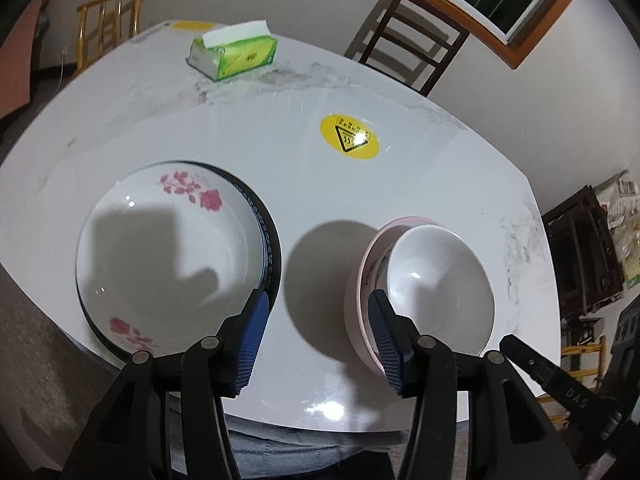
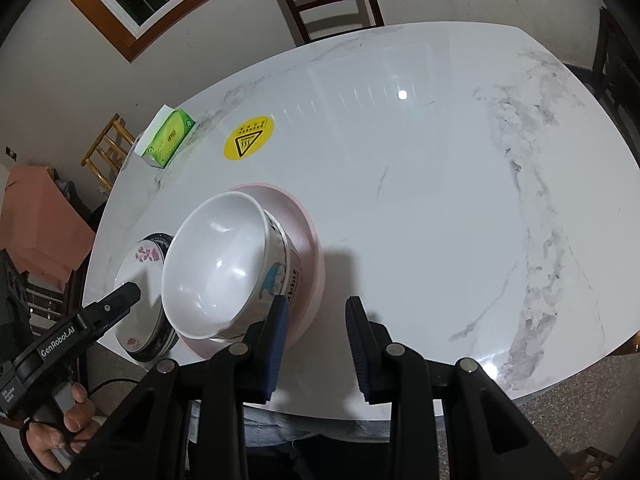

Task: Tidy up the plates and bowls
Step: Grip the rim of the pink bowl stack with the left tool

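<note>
a white marble-look table (image 1: pixel 248 148) is carrying two small stacks near its front edge. on the left side of the left wrist view, a white plate with pink roses (image 1: pixel 160 248) is lying on top of a dark-rimmed plate (image 1: pixel 271 248), of which only a crescent of patterned rim is showing. well apart to the right, a white bowl (image 1: pixel 436 284) is sitting tilted inside a pink bowl (image 1: pixel 354 304) (the white one carries a cartoon print on its outer wall, seen from the right wrist view).

the left gripper (image 1: pixel 318 344) is hovering above the bare table between the two stacks, its blue-padded jaws standing moderately apart with nothing between them; the right pad is overlapping the pink bowl's rim in the picture, but contact cannot be told.

the right gripper (image 2: pixel 316 344) is hanging over the table just right of the bowls, jaws parted narrowly and empty, the left pad looking close to the pink bowl's edge.

a hand (image 2: pixel 60 428) is gripping the handle of the left gripper at the lower left of the right wrist view.

farther back, a green tissue pack (image 1: pixel 234 54) and a yellow warning sticker (image 1: pixel 349 136) are lying on the table, with a dark wooden chair (image 1: pixel 412 40) standing behind it.
</note>
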{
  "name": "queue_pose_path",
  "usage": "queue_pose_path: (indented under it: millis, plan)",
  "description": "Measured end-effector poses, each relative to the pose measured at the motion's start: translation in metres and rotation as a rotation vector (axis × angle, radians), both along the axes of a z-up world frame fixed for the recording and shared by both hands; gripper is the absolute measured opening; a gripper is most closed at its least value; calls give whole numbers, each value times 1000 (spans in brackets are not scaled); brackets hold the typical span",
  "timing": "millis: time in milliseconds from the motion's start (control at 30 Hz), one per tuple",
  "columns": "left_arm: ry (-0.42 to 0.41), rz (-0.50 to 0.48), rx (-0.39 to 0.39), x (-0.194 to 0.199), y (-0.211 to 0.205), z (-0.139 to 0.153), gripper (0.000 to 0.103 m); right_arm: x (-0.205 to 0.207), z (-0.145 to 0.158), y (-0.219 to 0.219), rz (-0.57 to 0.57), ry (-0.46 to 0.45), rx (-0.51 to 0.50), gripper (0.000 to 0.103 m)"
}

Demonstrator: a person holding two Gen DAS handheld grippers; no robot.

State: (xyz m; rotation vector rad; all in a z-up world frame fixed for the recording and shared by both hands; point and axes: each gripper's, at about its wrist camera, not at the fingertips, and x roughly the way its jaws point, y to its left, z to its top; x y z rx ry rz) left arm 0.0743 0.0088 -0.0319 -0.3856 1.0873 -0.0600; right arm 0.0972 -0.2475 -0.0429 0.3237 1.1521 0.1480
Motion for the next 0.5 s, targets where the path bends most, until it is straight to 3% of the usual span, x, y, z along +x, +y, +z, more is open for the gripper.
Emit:
queue_pose_path:
  millis: [500]
  plan:
    - [84,-2,-38,14,-7,-24,46,4,-11,10,21,23,-16,30]
